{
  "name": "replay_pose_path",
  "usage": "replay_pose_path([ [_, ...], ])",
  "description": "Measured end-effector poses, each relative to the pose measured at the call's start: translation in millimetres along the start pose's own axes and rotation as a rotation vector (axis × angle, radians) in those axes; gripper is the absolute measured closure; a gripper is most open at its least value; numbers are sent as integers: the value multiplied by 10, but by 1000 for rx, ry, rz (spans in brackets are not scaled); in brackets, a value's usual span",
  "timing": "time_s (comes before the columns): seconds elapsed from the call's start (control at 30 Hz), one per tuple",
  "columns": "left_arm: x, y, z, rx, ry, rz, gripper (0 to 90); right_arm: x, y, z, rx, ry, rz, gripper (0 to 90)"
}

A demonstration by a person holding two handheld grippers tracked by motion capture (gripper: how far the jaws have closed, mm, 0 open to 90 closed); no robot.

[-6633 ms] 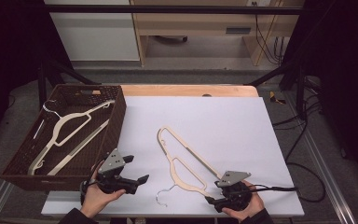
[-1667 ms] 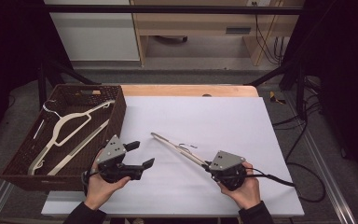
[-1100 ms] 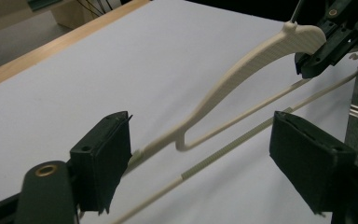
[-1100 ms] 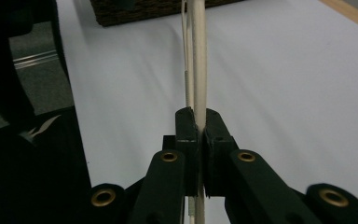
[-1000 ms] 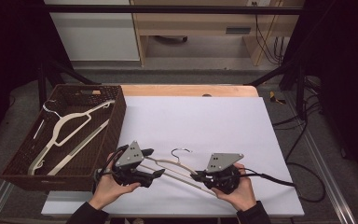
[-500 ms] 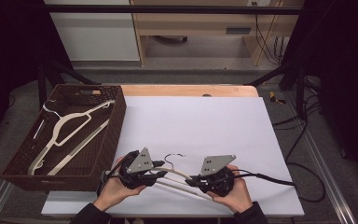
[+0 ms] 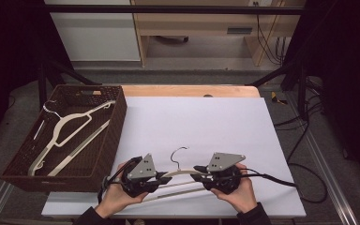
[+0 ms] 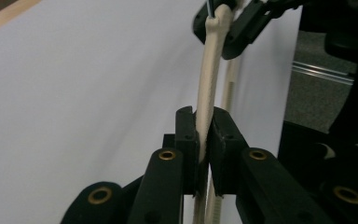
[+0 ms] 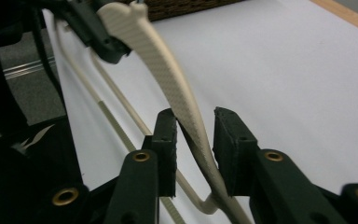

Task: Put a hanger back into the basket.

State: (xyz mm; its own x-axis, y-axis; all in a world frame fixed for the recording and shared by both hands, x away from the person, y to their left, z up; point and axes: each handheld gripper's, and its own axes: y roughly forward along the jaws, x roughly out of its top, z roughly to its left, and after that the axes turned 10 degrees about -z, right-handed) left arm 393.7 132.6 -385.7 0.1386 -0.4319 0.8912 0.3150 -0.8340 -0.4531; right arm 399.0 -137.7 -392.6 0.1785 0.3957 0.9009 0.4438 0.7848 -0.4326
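Observation:
A cream hanger [image 7: 182, 173] with a metal hook [image 7: 178, 154] is held upright just above the white table [image 7: 197, 122], near its front edge. My left gripper [image 7: 165, 176] is shut on one shoulder arm; in the left gripper view the pads [image 8: 189, 135] pinch the hanger [image 8: 212, 56], having just closed. My right gripper [image 7: 198, 170] stands at the other arm. Its jaws have just been opening: in the right gripper view the hanger [image 9: 163, 65] runs between the pads [image 9: 230, 144] with a gap on one side, so my right gripper [image 9: 193, 135] is open.
A dark wicker basket [image 7: 116, 136] stands at the table's left edge and holds a second cream hanger [image 7: 70, 126]. A wooden strip [image 7: 187, 90] runs along the table's far edge. Black cables [image 7: 281, 180] trail off to the right.
The hanger, first flat on the table, was lifted by the right gripper. The left gripper came in from the left and closed on its other arm. Both hands drew closer together.

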Motion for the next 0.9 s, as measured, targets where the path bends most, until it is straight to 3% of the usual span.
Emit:
replay_pose_path([
  [0.1, 12, 9, -43, -35, -18, -9, 858, -8, -15, -28, -4, 5, -13, 643],
  [0.2, 29, -2, -73, -32, -27, -20, 862, -7, -29, -36, -5, 25, -22, 610],
  [0.3, 29, -29, -58, -14, -37, -26, 863, 2, -69, -48, -11, 37, -55, 496],
  [0.47, 38, -122, 7, 33, -71, -46, 862, 30, -200, -80, -95, 55, -101, 298],
  [0.53, 65, -197, 38, 63, -86, -61, 863, 2, -274, -134, -117, 94, -138, 267],
  [0.73, 149, -416, 119, 122, -114, -106, 862, -102, -461, -286, -201, 172, -168, 154],
  [0.9, 228, -631, 186, 154, -108, -138, 862, -168, -575, -362, -282, 219, -196, 77],
])
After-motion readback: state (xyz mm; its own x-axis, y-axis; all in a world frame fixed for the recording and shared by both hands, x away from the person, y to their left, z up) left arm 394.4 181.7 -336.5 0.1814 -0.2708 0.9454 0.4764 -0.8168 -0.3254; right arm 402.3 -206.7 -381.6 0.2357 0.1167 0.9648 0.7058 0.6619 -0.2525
